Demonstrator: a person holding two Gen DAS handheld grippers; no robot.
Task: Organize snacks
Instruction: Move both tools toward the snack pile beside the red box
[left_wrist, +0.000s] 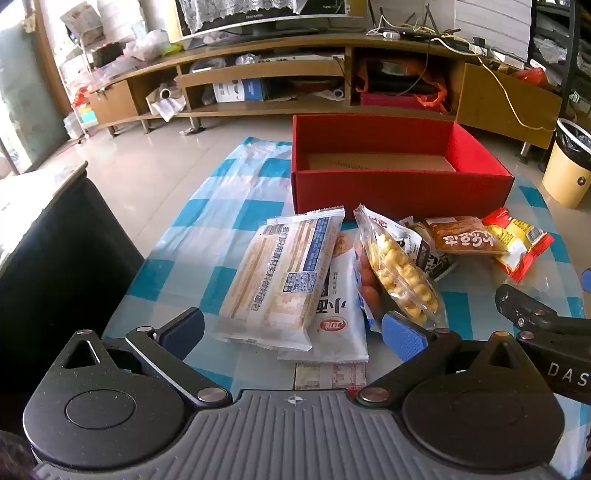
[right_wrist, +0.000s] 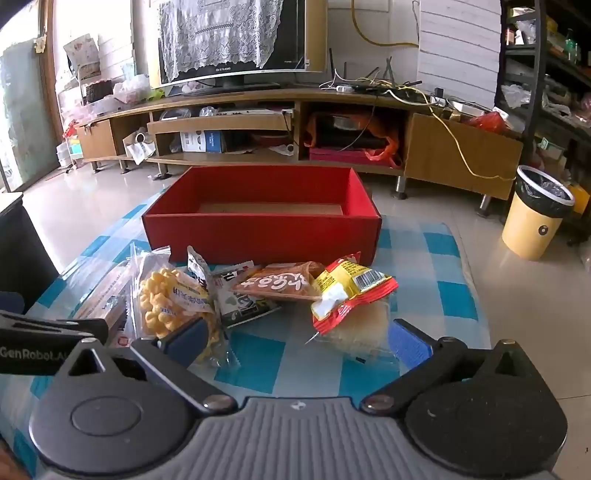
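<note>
On the blue-and-white checked cloth (left_wrist: 207, 236) covering the desk, a red cardboard box (left_wrist: 399, 192) is set at the far side, its top uncovered and its brown floor visible. Just before it, the snacks are heaped in a loose row. At the left end a long pale wafer pack (left_wrist: 280, 280) is laid over a white bread packet (left_wrist: 338, 314), and a clear bag of yellow puffs (left_wrist: 399, 273) is propped against them. Further right, a brown bun packet (right_wrist: 280, 282) is rested on a dark flat sachet (right_wrist: 240, 306), and a red-and-yellow noodle packet (right_wrist: 349, 291) is placed at the right end, touching the bun packet.

The left gripper (left_wrist: 293, 332) is held low over the near edge of the desk with its jaws spread wide; the wafer pack and bread packet are framed between them, and nothing is gripped. The right gripper (right_wrist: 295, 339) is likewise held with its jaws released; the noodle packet is seen between them, near the right blue pad (right_wrist: 408, 341), though contact cannot be told. Beyond the desk, a wooden TV stand (right_wrist: 258, 118) and a yellow waste bin (right_wrist: 535, 218) are seen on the tiled floor.
</note>
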